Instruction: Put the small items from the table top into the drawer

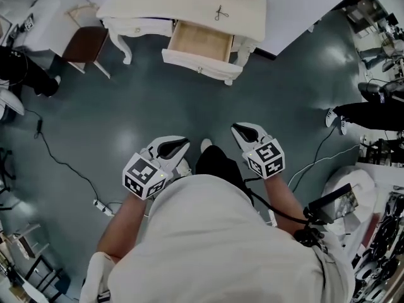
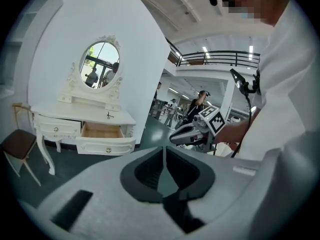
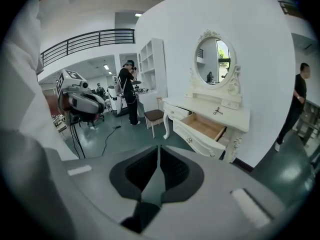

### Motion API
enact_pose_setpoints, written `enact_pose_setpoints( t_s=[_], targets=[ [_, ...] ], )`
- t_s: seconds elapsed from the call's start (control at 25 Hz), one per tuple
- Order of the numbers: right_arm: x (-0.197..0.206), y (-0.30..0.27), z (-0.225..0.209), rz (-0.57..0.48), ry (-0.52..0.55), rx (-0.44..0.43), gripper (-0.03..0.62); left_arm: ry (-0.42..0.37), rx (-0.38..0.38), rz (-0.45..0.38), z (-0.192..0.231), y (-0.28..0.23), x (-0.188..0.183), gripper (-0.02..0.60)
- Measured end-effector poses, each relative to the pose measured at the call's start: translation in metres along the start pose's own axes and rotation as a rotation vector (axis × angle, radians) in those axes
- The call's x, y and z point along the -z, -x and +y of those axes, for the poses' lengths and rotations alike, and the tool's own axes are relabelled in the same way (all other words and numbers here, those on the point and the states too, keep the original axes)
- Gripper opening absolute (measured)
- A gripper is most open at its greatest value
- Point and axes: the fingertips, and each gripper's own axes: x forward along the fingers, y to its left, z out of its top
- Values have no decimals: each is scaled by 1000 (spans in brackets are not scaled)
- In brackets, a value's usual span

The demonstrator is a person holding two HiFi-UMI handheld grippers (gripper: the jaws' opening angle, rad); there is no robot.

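Observation:
A cream dressing table (image 1: 158,5) stands far ahead, its right-hand drawer (image 1: 201,41) pulled open and bare inside. A small dark scissors-like item (image 1: 220,12) lies on the table top above the drawer. My left gripper (image 1: 183,142) and right gripper (image 1: 237,129) are held side by side over the floor, well short of the table. Both are shut with nothing between the jaws. In the left gripper view, the left gripper (image 2: 164,156) faces the drawer (image 2: 101,130) and the item (image 2: 109,115). The right gripper (image 3: 158,159) faces the drawer (image 3: 205,126) and the item (image 3: 218,111).
A brown-seated chair (image 1: 85,43) stands left of the table, and an oval mirror (image 2: 100,65) rises above it. A black cable (image 1: 60,163) and a power strip (image 1: 103,207) lie on the grey floor to my left. People stand at the right (image 3: 300,99) and the far back (image 3: 129,84).

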Motion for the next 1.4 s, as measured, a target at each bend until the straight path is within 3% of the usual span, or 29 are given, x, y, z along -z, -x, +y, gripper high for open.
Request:
enact_pose_setpoints(
  t_s=[0.28, 0.72, 1.04, 1.4],
  targets=[
    [-55, -85, -87, -19, -11, 23, 23, 34, -68, 3, 96, -17, -30, -2],
    [-163, -217, -271, -22, -9, 72, 49, 55, -181, 29, 236, -75, -135, 0],
    [-185, -298, -374, 31, -10, 134, 91, 67, -247, 26, 296, -101, -169, 0],
    [-185, -363, -427, 81, -89, 216, 139, 69, -285, 53, 322, -84, -165, 0]
  ],
)
